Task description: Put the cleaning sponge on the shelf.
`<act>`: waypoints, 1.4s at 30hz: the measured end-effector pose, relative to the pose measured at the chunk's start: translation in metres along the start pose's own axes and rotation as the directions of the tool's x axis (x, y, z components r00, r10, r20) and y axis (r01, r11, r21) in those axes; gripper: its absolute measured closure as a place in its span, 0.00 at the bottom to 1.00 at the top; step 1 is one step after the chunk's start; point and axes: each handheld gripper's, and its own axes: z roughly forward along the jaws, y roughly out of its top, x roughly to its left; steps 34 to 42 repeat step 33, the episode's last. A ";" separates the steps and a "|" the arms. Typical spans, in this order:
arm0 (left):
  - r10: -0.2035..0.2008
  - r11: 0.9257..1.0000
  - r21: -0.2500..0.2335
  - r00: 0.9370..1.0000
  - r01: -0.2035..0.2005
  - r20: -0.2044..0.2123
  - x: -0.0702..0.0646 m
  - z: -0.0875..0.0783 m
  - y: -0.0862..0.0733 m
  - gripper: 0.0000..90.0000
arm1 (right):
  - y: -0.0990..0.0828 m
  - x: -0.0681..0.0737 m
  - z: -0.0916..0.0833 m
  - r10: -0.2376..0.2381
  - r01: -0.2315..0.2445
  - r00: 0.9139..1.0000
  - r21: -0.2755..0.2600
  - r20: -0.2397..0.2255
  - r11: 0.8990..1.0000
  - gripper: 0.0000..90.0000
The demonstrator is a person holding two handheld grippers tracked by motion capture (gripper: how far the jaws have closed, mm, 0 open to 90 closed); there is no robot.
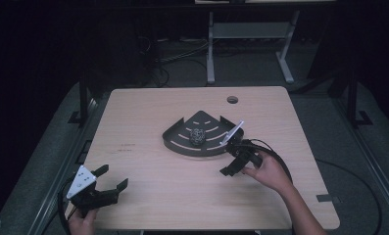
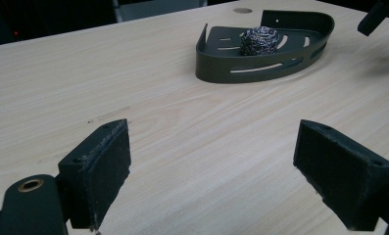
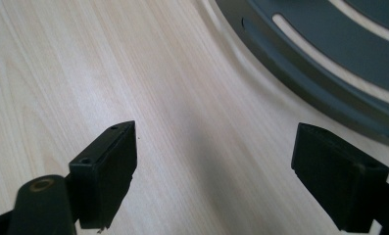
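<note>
Table: a pale wood-grain rectangular tabletop (image 1: 158, 181) with a round cable hole (image 1: 232, 100) toward 12 o'clock.
Tray: a dark grey quarter-round metal corner shelf with slotted floor and low wall (image 1: 180, 146) sits near the table's middle, its curved edge facing 6 o'clock; in the left gripper view it lies far off at 1 o'clock (image 2: 260, 71).
Scrubber: a silvery ball of coiled steel wool (image 1: 197, 136) rests inside the shelf, on its floor (image 2: 259, 40).
Right gripper (image 1: 235, 162): held just off the shelf's rim at about 4 o'clock from it, jaws spread wide with nothing between them; in the right gripper view the bare tabletop shows between the jaws and the shelf rim (image 3: 304, 78) curves past at 1 o'clock.
Left gripper (image 1: 111, 177): at the table's 7 o'clock corner, well apart from the shelf, jaws wide apart and holding nothing.
</note>
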 end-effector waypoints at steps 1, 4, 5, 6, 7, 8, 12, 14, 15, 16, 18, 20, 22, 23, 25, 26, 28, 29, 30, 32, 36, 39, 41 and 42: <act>0.001 1.000 0.000 1.000 -0.001 0.000 0.000 0.000 0.000 0.15 | -0.002 0.001 0.000 0.003 -0.003 1.000 -0.002 0.001 1.000 0.18; 0.001 1.000 -0.001 1.000 -0.001 0.000 0.000 0.000 0.000 0.15 | -0.006 0.001 -0.001 0.003 -0.003 1.000 -0.005 0.001 1.000 0.18; 0.001 1.000 -0.001 1.000 -0.001 0.000 0.000 0.000 0.000 0.15 | -0.008 0.001 -0.001 0.006 -0.006 1.000 -0.004 0.001 1.000 0.18; 0.001 1.000 -0.001 1.000 -0.001 0.000 0.000 0.000 0.000 0.15 | -0.009 0.002 -0.001 0.005 -0.005 1.000 -0.003 0.002 1.000 0.18; 0.001 1.000 -0.001 1.000 -0.001 0.001 -0.001 0.000 0.000 0.15 | -0.010 0.002 0.000 0.007 -0.007 1.000 -0.002 0.003 1.000 0.18; 0.001 1.000 -0.002 1.000 -0.001 0.001 -0.001 0.000 0.000 0.15 | -0.012 0.002 0.000 0.010 -0.010 1.000 -0.002 0.004 1.000 0.18; 0.003 1.000 -0.001 1.000 -0.003 0.001 -0.001 0.000 0.000 0.15 | -0.018 0.002 -0.001 0.015 -0.015 1.000 0.002 0.003 1.000 0.18; 0.002 1.000 -0.001 1.000 -0.002 0.002 -0.001 0.000 0.000 0.15 | -0.022 0.004 -0.002 0.016 -0.016 1.000 -0.004 0.009 1.000 0.19; 0.002 1.000 -0.002 1.000 -0.002 0.003 -0.001 0.000 0.000 0.15 | -0.023 0.004 -0.003 0.019 -0.019 1.000 -0.007 0.009 1.000 0.19; 0.003 1.000 -0.001 1.000 -0.003 0.002 -0.001 0.000 0.000 0.15 | -0.024 0.004 -0.003 0.018 -0.018 1.000 -0.008 0.007 1.000 0.19; 0.004 1.000 -0.001 1.000 -0.004 0.004 -0.001 0.000 0.000 0.15 | -0.028 0.005 -0.004 0.021 -0.021 1.000 -0.009 0.010 1.000 0.19; 0.003 1.000 -0.002 1.000 -0.003 0.005 -0.002 0.000 0.000 0.15 | -0.032 0.006 -0.004 0.028 -0.028 1.000 -0.013 0.007 1.000 0.19; 0.003 1.000 0.000 1.000 -0.003 0.005 -0.002 0.001 0.000 0.15 | -0.036 0.006 -0.004 0.033 -0.032 0.999 -0.018 0.007 0.999 0.19; 0.001 1.000 -0.001 1.000 -0.001 0.005 -0.002 0.001 0.000 0.15 | -0.039 0.007 -0.004 0.033 -0.033 0.999 -0.023 0.007 0.999 0.19; 0.002 1.000 0.003 1.000 -0.002 0.008 -0.002 0.002 0.001 0.15 | -0.043 0.007 -0.003 0.038 -0.037 0.999 -0.027 0.014 0.999 0.19; 0.003 1.000 0.003 1.000 -0.003 0.008 -0.002 0.002 0.001 0.15 | -0.044 0.007 -0.003 0.040 -0.039 0.999 -0.029 0.015 0.999 0.19; 0.007 1.000 0.003 1.000 -0.007 0.009 -0.002 0.002 0.001 0.15 | -0.047 0.008 -0.004 0.047 -0.047 0.999 -0.031 0.013 0.998 0.19; 0.009 1.000 0.002 1.000 -0.009 0.009 -0.002 0.002 0.001 0.15 | -0.049 0.009 -0.004 0.046 -0.045 0.999 -0.033 0.016 0.998 0.18; 0.008 1.000 0.002 1.000 -0.008 0.009 -0.002 0.002 0.001 0.15 | -0.050 0.010 -0.005 0.045 -0.044 0.999 -0.038 0.020 0.998 0.18; 0.006 1.000 0.002 1.000 -0.006 0.011 -0.002 0.003 0.001 0.15 | -0.052 0.013 -0.006 0.045 -0.044 0.999 -0.046 0.022 0.998 0.18; 0.006 1.000 0.002 1.000 -0.006 0.010 -0.002 0.003 0.001 0.15 | -0.053 0.014 -0.007 0.042 -0.041 0.999 -0.050 0.022 0.998 0.18; 0.006 1.000 0.002 1.000 -0.006 0.010 -0.002 0.003 0.001 0.15 | -0.053 0.014 -0.007 0.042 -0.041 0.999 -0.050 0.022 0.998 0.18; 0.006 1.000 0.002 1.000 -0.006 0.010 -0.002 0.003 0.001 0.15 | -0.053 0.014 -0.007 0.042 -0.041 0.999 -0.050 0.022 0.998 0.18; 0.006 1.000 0.002 1.000 -0.006 0.010 -0.002 0.003 0.001 0.15 | -0.053 0.014 -0.007 0.042 -0.041 0.999 -0.050 0.022 0.998 0.18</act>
